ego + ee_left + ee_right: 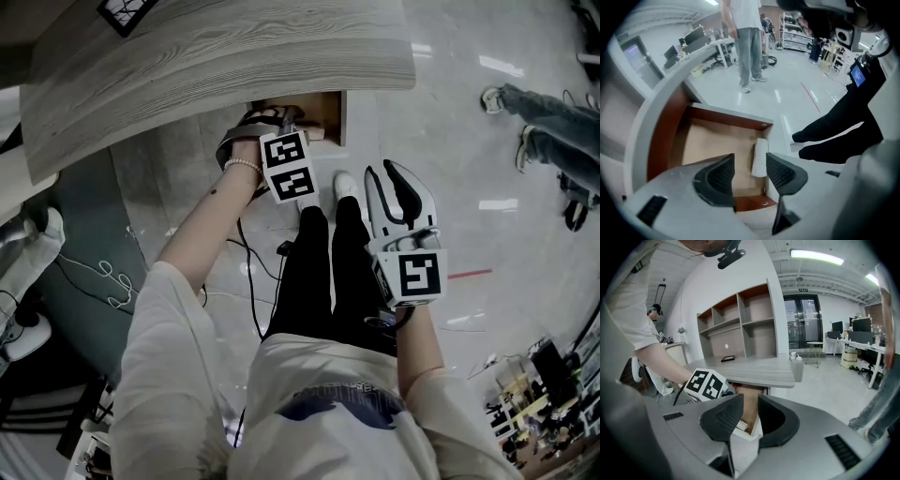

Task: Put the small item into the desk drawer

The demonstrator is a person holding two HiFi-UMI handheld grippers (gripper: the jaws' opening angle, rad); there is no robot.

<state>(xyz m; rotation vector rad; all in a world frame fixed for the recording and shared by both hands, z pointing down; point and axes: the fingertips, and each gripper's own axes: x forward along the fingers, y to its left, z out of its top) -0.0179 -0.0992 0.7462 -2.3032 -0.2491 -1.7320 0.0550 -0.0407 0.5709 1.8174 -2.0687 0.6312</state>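
The desk drawer [323, 105] stands pulled out under the grey wooden desk top [216, 66]. A small white item [761, 157] lies on the drawer's floor against its right wall. My left gripper [750, 161] hovers over the drawer [712, 136], jaws open and wide apart, with nothing touching the pads. In the head view the left gripper [281, 120] reaches into the drawer opening. My right gripper [386, 172] hangs to the right of the drawer above the floor, its jaws parted on nothing. Past the right gripper [751, 404] the drawer's white corner [747, 441] shows.
My own legs [328, 272] stand just in front of the drawer. Another person [747, 37] stands on the shiny floor beyond the desk. Cables [248, 272] trail on the floor at my left. An open shelf unit [740, 324] rises behind the desk.
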